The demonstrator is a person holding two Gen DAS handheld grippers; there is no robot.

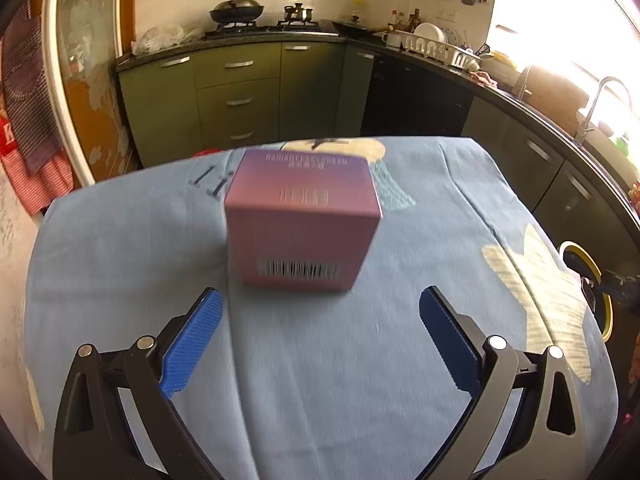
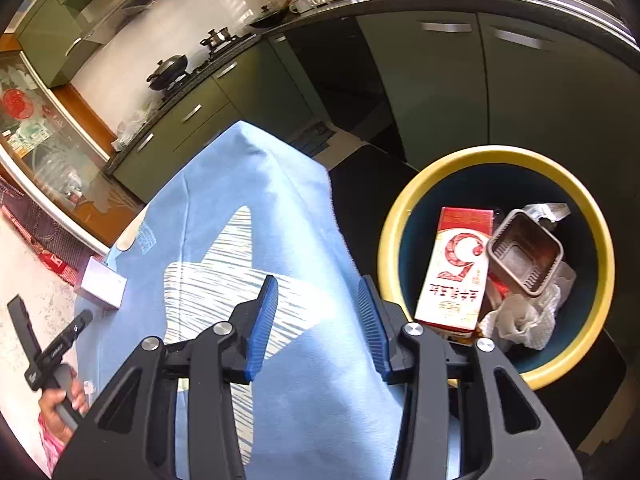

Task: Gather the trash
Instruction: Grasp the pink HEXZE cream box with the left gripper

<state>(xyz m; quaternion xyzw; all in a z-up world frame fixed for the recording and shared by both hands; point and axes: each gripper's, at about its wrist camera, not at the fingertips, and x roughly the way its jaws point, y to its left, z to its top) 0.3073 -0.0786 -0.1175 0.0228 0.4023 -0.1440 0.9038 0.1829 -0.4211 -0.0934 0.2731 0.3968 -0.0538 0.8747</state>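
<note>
- Left gripper: jaws spread wide and empty, just short of the pink carton, ready to straddle it.
- Pink carton: upright mid-tablecloth.
- Right gripper: jaws partly apart, empty, at the tablecloth's edge beside the yellow-rimmed bin holding discarded packaging.

Left wrist view near pink box, right over bin, sharing tablecloth
</note>
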